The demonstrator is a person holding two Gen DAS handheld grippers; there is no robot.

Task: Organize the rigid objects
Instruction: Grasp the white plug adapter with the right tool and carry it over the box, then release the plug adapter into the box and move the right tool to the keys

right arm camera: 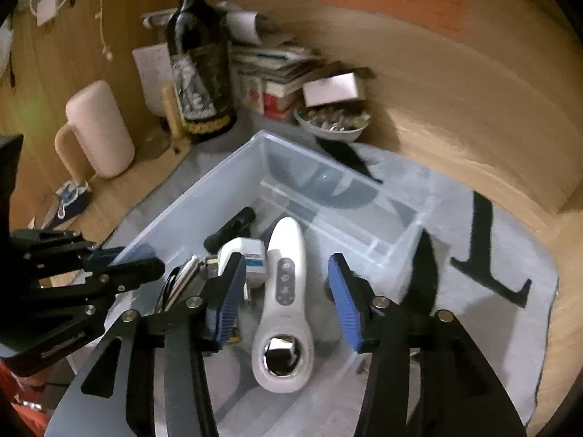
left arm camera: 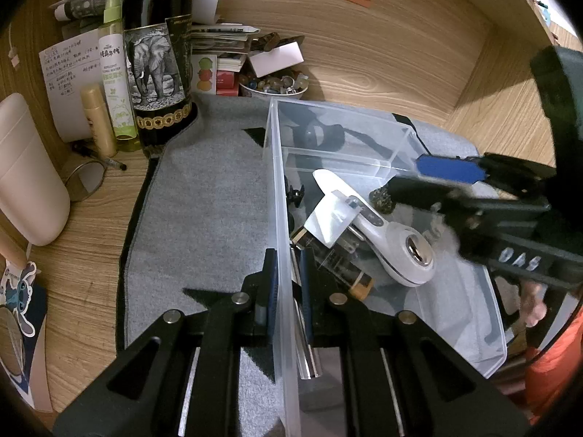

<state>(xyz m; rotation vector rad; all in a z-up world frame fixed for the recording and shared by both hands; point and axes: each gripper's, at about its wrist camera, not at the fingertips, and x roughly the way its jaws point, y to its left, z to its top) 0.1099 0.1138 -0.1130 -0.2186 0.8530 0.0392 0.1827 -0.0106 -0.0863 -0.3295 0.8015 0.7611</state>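
A clear plastic bin (left arm camera: 397,138) (right arm camera: 204,200) stands on a grey felt mat (left arm camera: 204,200). My left gripper (left arm camera: 287,284) is shut on the bin's left wall, one finger outside and one inside. In the bin lie a white handheld device with a round metal head (left arm camera: 386,233) (right arm camera: 284,291), a white plug adapter (right arm camera: 251,258), a gold-ended cylinder (left arm camera: 339,262) and a black item (right arm camera: 233,225). My right gripper (right arm camera: 289,300) hangs inside the bin, open, straddling the white device. Its blue pads (right arm camera: 346,302) stand clear of the device on both sides.
A dark wine bottle with an elephant label (left arm camera: 160,65), a green spray bottle (left arm camera: 114,73), a cream mug (left arm camera: 25,167) and a bowl of small stones (left arm camera: 277,85) crowd the back left. Wooden walls close the corner behind and to the right.
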